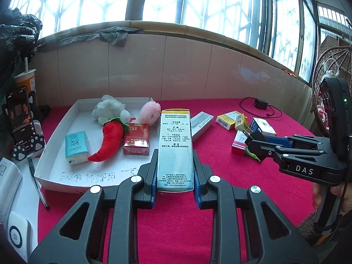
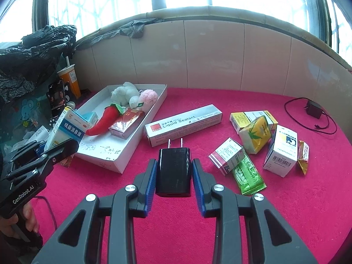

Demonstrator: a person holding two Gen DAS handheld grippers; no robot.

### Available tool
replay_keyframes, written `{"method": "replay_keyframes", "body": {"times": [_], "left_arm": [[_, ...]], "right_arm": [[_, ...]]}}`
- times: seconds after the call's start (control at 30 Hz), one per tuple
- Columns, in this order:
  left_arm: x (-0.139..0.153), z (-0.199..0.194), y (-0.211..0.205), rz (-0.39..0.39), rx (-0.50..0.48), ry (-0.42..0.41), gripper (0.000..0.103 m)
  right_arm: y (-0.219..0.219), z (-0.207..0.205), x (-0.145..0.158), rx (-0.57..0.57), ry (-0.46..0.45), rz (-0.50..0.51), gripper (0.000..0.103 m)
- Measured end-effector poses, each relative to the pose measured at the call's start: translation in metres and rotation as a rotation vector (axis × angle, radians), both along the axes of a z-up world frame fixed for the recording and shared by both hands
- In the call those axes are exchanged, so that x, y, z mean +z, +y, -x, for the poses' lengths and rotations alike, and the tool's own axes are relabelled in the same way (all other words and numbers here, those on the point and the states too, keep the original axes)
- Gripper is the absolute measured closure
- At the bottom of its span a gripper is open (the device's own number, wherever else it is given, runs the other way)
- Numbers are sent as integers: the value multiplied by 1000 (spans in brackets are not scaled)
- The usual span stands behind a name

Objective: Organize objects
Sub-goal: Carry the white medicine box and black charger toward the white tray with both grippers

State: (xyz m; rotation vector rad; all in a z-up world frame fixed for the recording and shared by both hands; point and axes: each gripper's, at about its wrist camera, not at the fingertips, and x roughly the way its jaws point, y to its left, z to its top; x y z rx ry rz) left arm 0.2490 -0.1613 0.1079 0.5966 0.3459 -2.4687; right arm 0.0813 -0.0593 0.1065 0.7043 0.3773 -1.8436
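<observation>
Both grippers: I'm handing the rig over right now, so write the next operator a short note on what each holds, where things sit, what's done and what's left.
Left gripper: shut on the nasal drops box, held above the red cloth beside the white tray.
Right gripper: shut on the black plug adapter, prongs pointing away.
Done: the tray holds a red chili plush, white plush, pink plush, tissue pack and red pack.
Left: the two held items, then the Liquid Sealant box and the small boxes and snack packets on the cloth at right.
</observation>
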Motion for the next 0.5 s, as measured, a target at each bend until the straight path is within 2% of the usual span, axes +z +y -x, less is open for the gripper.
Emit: {"method": "replay_keyframes", "body": {"times": [0.5], "left_arm": [[1,-21,-16,-26,62,36,79]], "right_arm": [[-20,-15,17,42,42,2,72]]}}
